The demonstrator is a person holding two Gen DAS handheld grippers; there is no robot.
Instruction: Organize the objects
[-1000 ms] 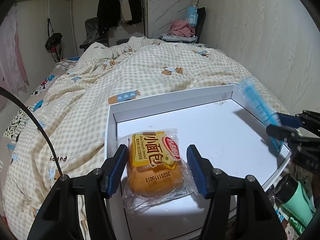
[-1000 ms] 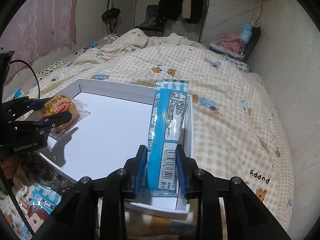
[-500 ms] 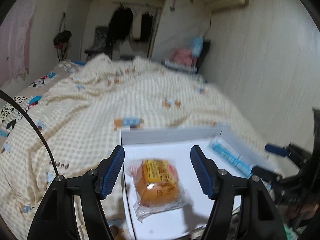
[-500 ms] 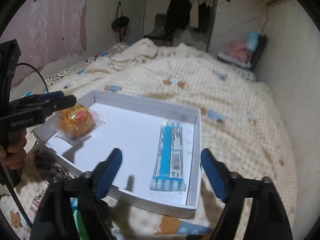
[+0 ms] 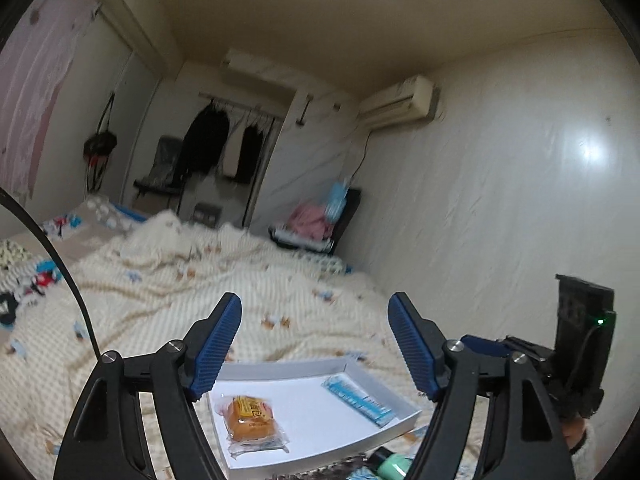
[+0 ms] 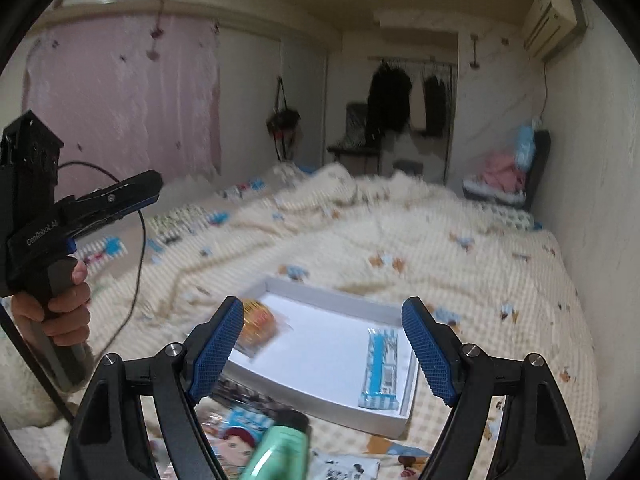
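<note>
Hovering above the bed [image 6: 440, 248], both claws are raised clear of the white tray [image 6: 320, 396] and hold nothing. Left claw [image 5: 316, 344]: jaws spread wide, nothing between the blue pads. Right claw [image 6: 324, 348]: same, spread wide and empty.

Where the task's things sit:
- Bread bun in clear wrapper [image 5: 250, 424] lies flat at the tray's left end, close to the near-left corner.
- Blue snack bar [image 6: 382, 368] lies flat along the tray's right wall, long axis parallel to that wall. My read: it was put there so the middle of the tray stays free for more items.
- The two are well apart, with bare white tray floor between them.

Not yet sorted, lying on the bed just in front of the tray's near edge: a green bottle with a dark cap [image 6: 280, 452], a blue cartoon snack packet [image 6: 240, 436], and another light printed packet [image 6: 344, 466]. Right view is motion-blurred there, so labels are unreadable.

Judgement: two items are in, several are left. The tray rests on a soft quilt, so it may tilt or slide if pushed from the side; better to come down from above. The bottle is round and could roll on the bedding, so grip it across the body. The flat packets are thin and limp, so pinch an edge rather than trying to span them.

Left hand [image 6: 52, 304] is wrapped around its claw's handle, with the cable hanging loose beside it.
</note>
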